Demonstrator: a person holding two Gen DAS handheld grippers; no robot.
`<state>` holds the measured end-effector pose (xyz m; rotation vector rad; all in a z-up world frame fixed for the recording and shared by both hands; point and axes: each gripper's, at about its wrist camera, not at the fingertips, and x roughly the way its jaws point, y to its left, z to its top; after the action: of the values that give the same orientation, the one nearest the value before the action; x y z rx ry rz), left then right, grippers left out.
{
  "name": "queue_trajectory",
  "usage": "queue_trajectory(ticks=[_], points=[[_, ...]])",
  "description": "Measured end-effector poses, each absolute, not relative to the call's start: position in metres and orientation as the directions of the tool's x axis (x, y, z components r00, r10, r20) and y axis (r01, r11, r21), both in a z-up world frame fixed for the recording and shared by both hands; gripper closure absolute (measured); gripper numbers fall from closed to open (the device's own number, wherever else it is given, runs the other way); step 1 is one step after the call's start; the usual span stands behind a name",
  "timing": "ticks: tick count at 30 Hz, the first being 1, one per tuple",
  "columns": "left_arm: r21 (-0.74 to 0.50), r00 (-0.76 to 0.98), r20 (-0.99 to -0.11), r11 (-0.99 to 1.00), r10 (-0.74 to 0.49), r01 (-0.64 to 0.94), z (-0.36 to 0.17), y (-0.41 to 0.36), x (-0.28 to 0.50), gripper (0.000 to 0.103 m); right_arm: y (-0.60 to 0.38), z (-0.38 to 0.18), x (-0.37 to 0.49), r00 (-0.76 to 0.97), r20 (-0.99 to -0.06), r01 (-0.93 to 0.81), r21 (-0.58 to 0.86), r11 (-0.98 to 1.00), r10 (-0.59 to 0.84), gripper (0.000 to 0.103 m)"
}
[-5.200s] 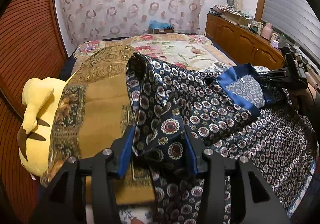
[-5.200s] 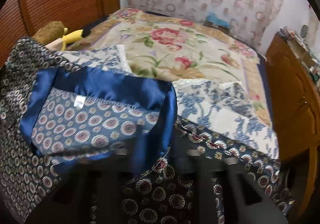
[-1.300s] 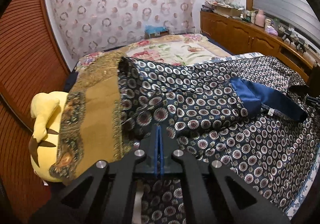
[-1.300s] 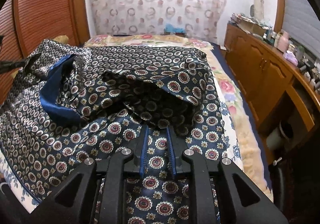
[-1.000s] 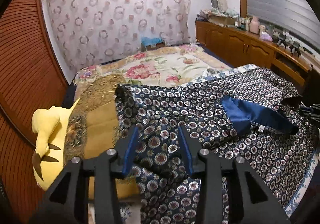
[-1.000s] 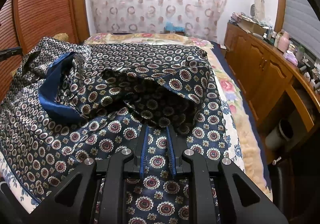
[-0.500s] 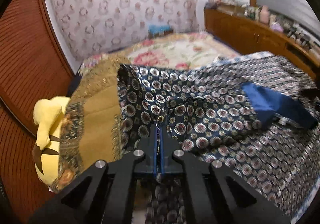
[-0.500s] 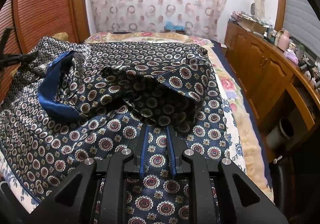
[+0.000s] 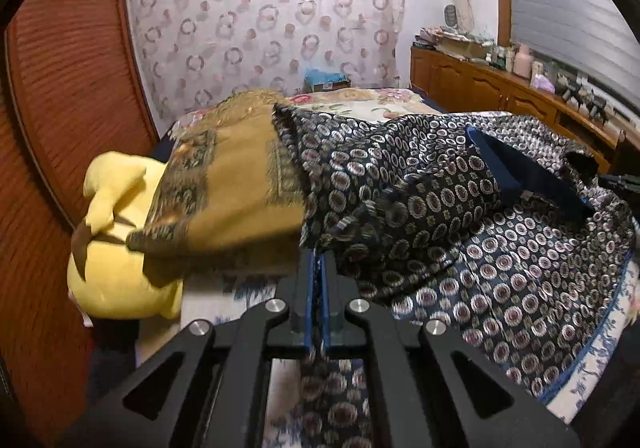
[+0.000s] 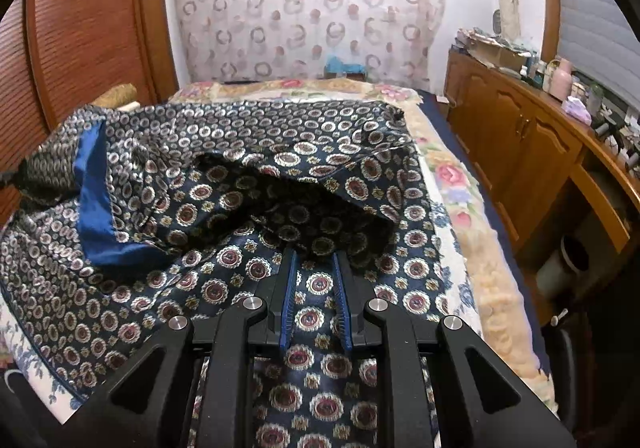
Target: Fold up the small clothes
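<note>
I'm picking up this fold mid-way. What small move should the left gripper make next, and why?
Probably carry the pinched edge across toward the blue lining. The left gripper is shut on the garment, raising a fold, while the right gripper sits slightly parted, with cloth between its fingers.

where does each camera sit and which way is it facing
Left wrist: sits on the left gripper, looking along its fingers across the bed toward the curtain; jaws shut on the patterned garment, yellow plush toy left.
Right wrist: sits on the right gripper, facing the same curtain; fingers slightly apart astride the garment, wooden cabinets right.
Shared: the garment with its blue lining, curtain, cabinets.
</note>
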<state>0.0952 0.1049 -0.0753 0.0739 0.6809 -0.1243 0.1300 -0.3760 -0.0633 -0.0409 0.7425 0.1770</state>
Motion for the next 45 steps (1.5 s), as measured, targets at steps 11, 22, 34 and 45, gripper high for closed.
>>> queue_trajectory(ticks=[11, 22, 34, 45], points=[[-0.031, 0.812, -0.573, 0.993, -0.114, 0.117, -0.049, 0.113, 0.075, 0.064, -0.383, -0.012, 0.136, 0.799, -0.591, -0.154, -0.026, 0.988, 0.109, 0.040], [-0.018, 0.768, -0.636, 0.997, -0.073, 0.079, -0.065, 0.098, 0.118, 0.062, -0.385, -0.042, 0.217, 0.691, -0.720, -0.086, 0.014, 0.996, 0.070, 0.040], [0.015, 0.691, -0.720, 0.993, -0.070, 0.117, -0.105, 0.089, 0.109, 0.062, -0.417, -0.061, 0.192, 0.621, -0.784, -0.059, -0.013, 0.998, 0.026, 0.050], [0.022, 0.667, -0.742, 0.991, -0.071, 0.130, -0.114, 0.083, 0.106, 0.062, -0.400, -0.034, 0.205, 0.685, -0.723, -0.084, 0.041, 0.996, 0.087, 0.049]])
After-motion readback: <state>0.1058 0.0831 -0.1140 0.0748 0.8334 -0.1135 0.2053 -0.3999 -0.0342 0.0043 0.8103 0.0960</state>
